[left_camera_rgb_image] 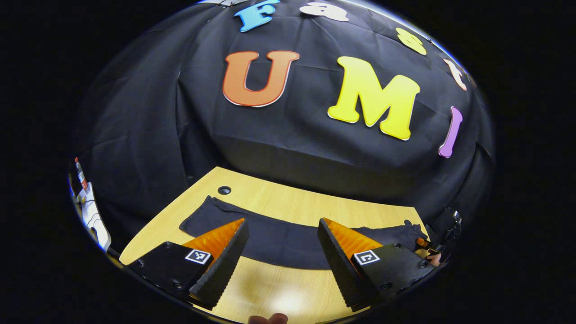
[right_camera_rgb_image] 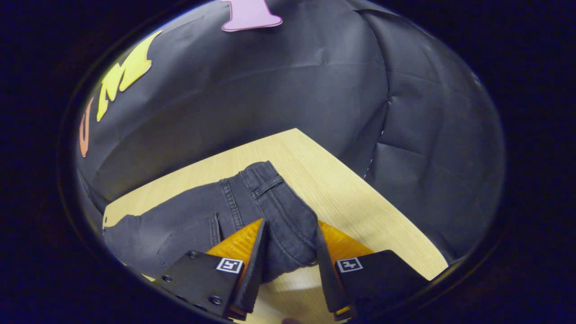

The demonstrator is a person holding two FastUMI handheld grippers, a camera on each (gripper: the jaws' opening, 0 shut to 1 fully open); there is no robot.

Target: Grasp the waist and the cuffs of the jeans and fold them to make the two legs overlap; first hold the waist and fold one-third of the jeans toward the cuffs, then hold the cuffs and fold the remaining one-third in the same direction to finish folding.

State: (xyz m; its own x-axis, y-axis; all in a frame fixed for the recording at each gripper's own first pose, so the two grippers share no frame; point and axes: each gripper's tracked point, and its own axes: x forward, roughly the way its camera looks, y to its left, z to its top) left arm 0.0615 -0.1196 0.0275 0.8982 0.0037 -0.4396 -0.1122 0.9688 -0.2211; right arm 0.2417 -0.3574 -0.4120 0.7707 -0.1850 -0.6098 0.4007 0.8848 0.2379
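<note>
In the left gripper view we see our left gripper (left_camera_rgb_image: pixel 282 256) spread wide and empty, hanging above the table (left_camera_rgb_image: pixel 270 198) short of the jeans (left_camera_rgb_image: pixel 279 238), which lie as a long dark strip across the wood. The cuff end sits toward the left of this view, near a round hole (left_camera_rgb_image: pixel 224 190) in the table. At the far right edge we make out the other gripper by the waist end. The risk here, we judge, is that this gripper comes down on one leg only, or pinches one layer, so the legs do not overlap squarely.

In the right gripper view our right gripper (right_camera_rgb_image: pixel 288 265) straddles the waist (right_camera_rgb_image: pixel 270 189): the fingers (right_camera_rgb_image: pixel 252 265) stand partly open with the denim bunched between them. Whether both press on it we cannot tell. If they close on the raised bunch alone, the waist may slip or twist as it lifts.

This view gives us the seams and belt loop; the left one gives the whole length.
</note>
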